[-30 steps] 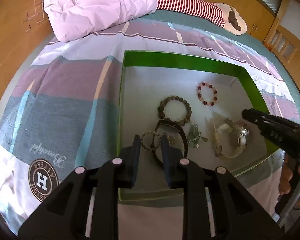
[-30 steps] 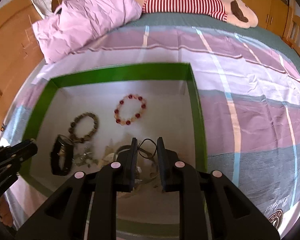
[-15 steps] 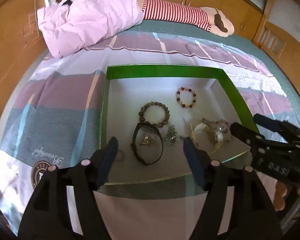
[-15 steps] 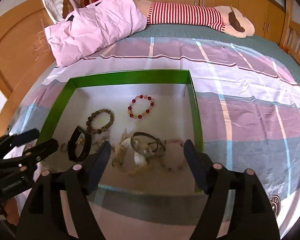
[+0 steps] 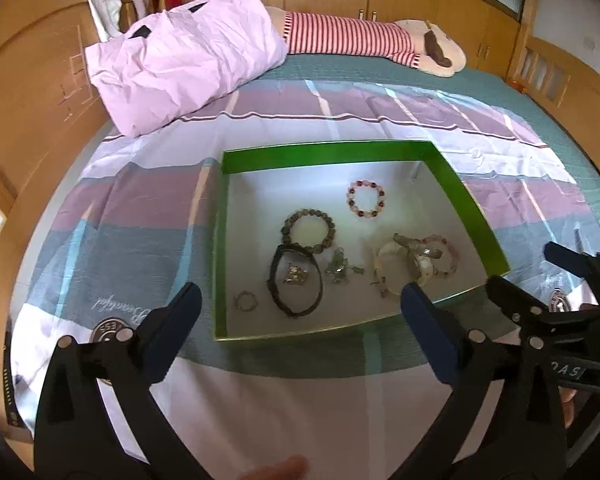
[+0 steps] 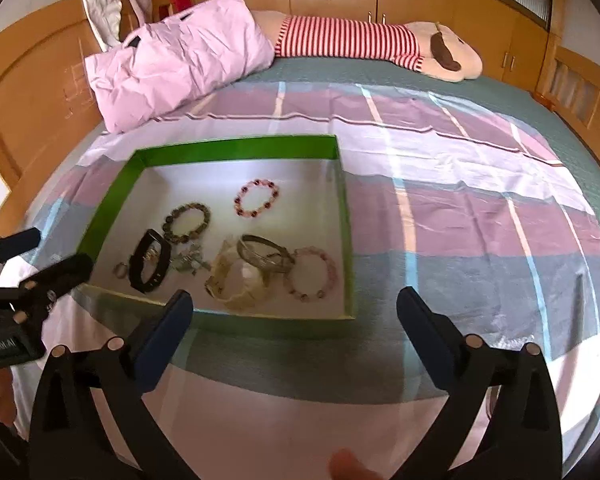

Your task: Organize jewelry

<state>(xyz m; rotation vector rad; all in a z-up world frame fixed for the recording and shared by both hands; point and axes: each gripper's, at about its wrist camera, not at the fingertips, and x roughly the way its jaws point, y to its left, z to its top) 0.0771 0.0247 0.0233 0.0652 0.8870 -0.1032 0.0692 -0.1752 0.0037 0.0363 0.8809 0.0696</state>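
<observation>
Both grippers hang above the near edge of the green box (image 5: 332, 148), which sits on the striped bedsheet (image 5: 140, 216), and neither holds anything: the left gripper (image 5: 300, 312) has its fingers spread wide, and the right gripper (image 6: 292, 312) is spread just as wide. All the jewelry lies inside the box on its pale, smooth floor. The step in hand looks like choosing the next piece, and the tangled heap at the near right is the awkward one: a cream watch (image 6: 236, 284) with a stiff strap, a thin metal bangle (image 6: 264, 254) lying over it, and a pink bead bracelet (image 6: 312, 274) touching them. It would be best to come straight down on one loop only, pinching across its rim, so the others do not drag along. The brown bead bracelet (image 5: 310, 230) and red bead bracelet (image 5: 366, 198) lie apart and round; the black band (image 5: 296, 280) rings a small charm, with a ring (image 5: 246, 301) beside it.
</observation>
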